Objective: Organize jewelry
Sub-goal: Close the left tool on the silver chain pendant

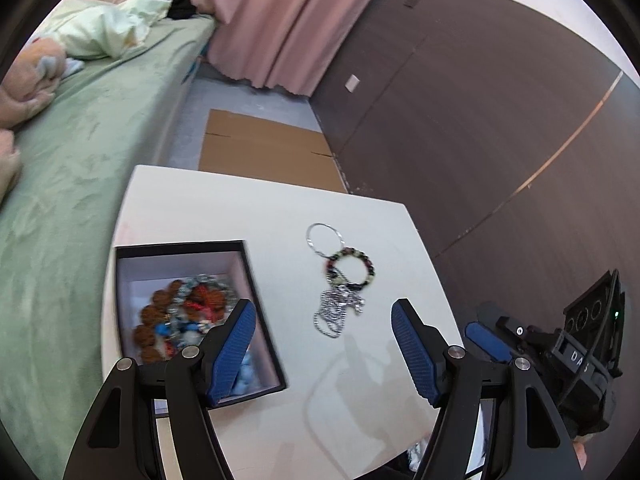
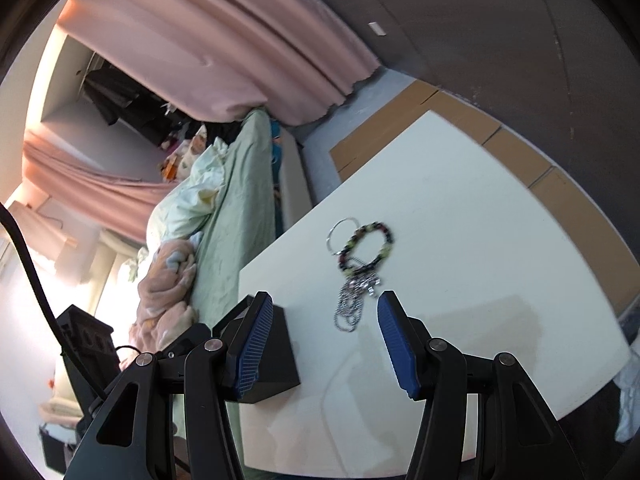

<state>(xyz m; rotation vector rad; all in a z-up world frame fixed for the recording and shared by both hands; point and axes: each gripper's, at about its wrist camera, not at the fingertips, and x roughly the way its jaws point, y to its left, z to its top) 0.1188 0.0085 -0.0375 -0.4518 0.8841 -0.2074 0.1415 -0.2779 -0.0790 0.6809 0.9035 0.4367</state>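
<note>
Jewelry [image 1: 180, 316] inside box [image 1: 248, 276]: left view only

black left gripper [image 1: 324, 344] and right gripper [image 2: 325, 336], ribbed blue pads, silver screws.

- Left wrist view: white letters "DA" plus one further character, too blurred to read, on a small black block of the right hand-held gripper [image 1: 486, 338] housing, right of and behind its blue finger.
- Same housing: a small green indicator light above the letters; no sign or number beside it.
- Pale plate on the dark wall panel [image 1: 460, 92], far ahead of the left hand-held gripper [image 1: 324, 326]: no print legible.
- Right wrist view: no text, label, brand or number legible on any surface.
</note>
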